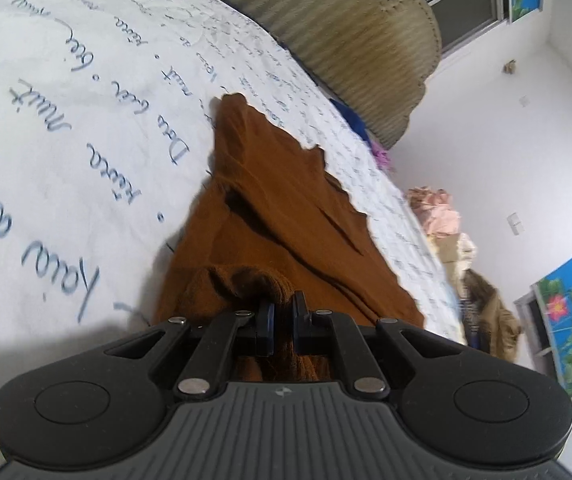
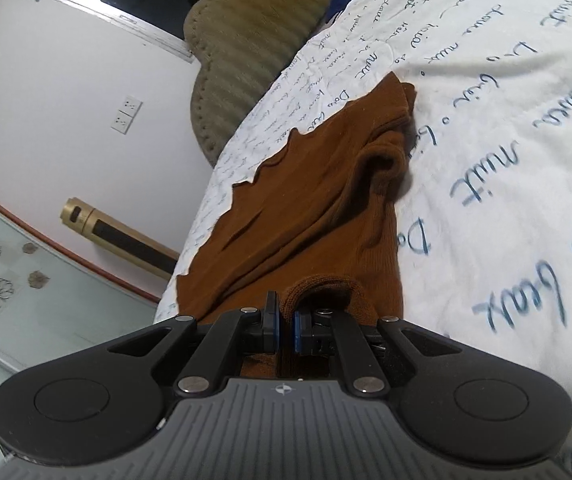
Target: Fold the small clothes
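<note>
Your left gripper [image 1: 282, 320] is clamped on a bunched edge of the brown garment [image 1: 278, 200]. Rest of it trails forward, creased, over the white bedspread [image 1: 66, 120] with blue script. Padded beige headboard [image 1: 346, 32] beyond.

One brown garment [image 1: 286, 208] is lying on one white bedspread [image 1: 66, 128] printed with blue script. Two grippers are showing, the left gripper [image 1: 282, 320] and the right gripper [image 2: 285, 326]. One tufted beige headboard [image 1: 346, 40] is standing behind. Two wall sockets [image 2: 127, 115] are sitting together, and one gold cylinder [image 2: 118, 236] is leaning by the wall.
</note>
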`<state>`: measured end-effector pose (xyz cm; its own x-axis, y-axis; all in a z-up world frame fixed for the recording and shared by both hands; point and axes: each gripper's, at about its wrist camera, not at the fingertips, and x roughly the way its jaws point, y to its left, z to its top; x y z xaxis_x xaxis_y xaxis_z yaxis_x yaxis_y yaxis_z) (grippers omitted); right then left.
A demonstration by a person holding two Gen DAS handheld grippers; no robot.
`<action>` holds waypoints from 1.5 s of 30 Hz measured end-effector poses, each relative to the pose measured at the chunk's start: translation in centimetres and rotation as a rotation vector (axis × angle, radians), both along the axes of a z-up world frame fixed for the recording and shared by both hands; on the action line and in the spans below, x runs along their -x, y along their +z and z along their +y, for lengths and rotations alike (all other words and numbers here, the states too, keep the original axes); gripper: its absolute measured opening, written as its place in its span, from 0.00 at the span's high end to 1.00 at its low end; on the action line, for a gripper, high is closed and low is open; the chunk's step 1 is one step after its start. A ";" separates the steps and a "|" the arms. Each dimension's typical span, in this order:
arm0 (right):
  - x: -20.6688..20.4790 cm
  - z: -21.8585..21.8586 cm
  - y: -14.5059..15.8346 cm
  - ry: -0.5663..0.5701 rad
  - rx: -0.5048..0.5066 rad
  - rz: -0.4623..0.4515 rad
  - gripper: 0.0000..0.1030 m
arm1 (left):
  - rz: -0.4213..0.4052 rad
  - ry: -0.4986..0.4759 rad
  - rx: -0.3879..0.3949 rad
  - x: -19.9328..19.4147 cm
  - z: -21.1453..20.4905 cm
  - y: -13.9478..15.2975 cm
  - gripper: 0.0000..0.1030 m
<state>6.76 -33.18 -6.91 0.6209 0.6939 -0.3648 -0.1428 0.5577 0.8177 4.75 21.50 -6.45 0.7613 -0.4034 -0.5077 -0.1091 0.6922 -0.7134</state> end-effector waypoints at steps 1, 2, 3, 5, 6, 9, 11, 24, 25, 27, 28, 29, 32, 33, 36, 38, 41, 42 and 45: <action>-0.5 0.2 -0.1 -0.003 0.005 0.001 0.88 | 0.005 0.002 -0.017 -0.3 -0.1 0.0 0.92; -0.9 0.4 -0.1 -0.007 0.014 0.002 0.88 | 0.006 0.003 -0.034 -0.6 -0.2 -0.1 0.92; -1.4 0.5 0.0 -0.007 0.021 0.002 0.88 | 0.008 0.006 -0.052 -0.8 -0.4 -0.1 0.92; -2.1 0.9 -0.1 -0.004 0.030 0.007 0.88 | 0.016 0.007 -0.097 -1.3 -0.8 0.0 0.92; -2.4 1.1 -0.1 -0.002 0.032 0.011 0.88 | 0.020 0.009 -0.114 -1.5 -1.0 0.0 0.92; -3.2 1.5 -0.5 -0.001 0.046 0.028 0.88 | 0.031 0.010 -0.158 -2.3 -1.6 0.2 0.92; -3.7 1.6 -0.9 0.003 0.046 0.040 0.88 | 0.036 0.012 -0.176 -2.6 -1.9 0.3 0.92; -6.4 2.1 1.7 0.013 0.043 -0.006 0.88 | 0.022 0.015 -0.267 -6.2 -2.8 2.8 0.92; -6.9 2.0 1.9 0.009 0.042 -0.007 0.88 | 0.024 0.016 -0.267 -6.6 -2.8 2.9 0.92; -7.6 1.9 2.0 0.004 0.040 -0.004 0.88 | 0.028 0.018 -0.276 -7.4 -2.8 3.0 0.92; -8.0 2.0 2.0 0.003 0.037 -0.002 0.88 | 0.032 0.019 -0.281 -7.8 -2.8 3.0 0.92; -8.3 2.0 2.1 0.001 0.038 -0.001 0.88 | 0.034 0.020 -0.286 -8.1 -2.8 2.9 0.92; -9.2 1.9 1.8 -0.006 0.042 0.007 0.88 | 0.043 0.025 -0.300 -9.0 -3.0 2.5 0.92; -9.4 1.9 1.6 -0.008 0.045 0.013 0.88 | 0.047 0.023 -0.300 -9.2 -3.0 2.3 0.92; -9.9 1.8 0.9 -0.012 0.054 0.036 0.88 | 0.054 0.022 -0.314 -9.6 -3.2 2.1 0.92; -10.0 1.7 0.8 -0.015 0.042 0.043 0.88 | 0.047 0.017 -0.320 -9.8 -3.2 2.5 0.92; -10.4 1.7 1.5 -0.012 0.028 0.017 0.88 | 0.033 0.013 -0.331 -10.6 -3.3 3.3 0.92; -10.7 1.7 1.7 -0.012 0.023 0.010 0.88 | 0.030 0.014 -0.334 -11.1 -3.4 3.5 0.92; -11.9 1.9 2.4 -0.027 0.022 -0.002 0.88 | 0.016 0.021 -0.342 -13.0 -3.5 4.3 0.92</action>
<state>18.68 -31.31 -4.53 0.6402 0.6685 -0.3785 -0.1294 0.5795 0.8046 17.76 18.00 -2.16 0.7586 -0.1915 -0.6227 -0.1353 0.8887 -0.4381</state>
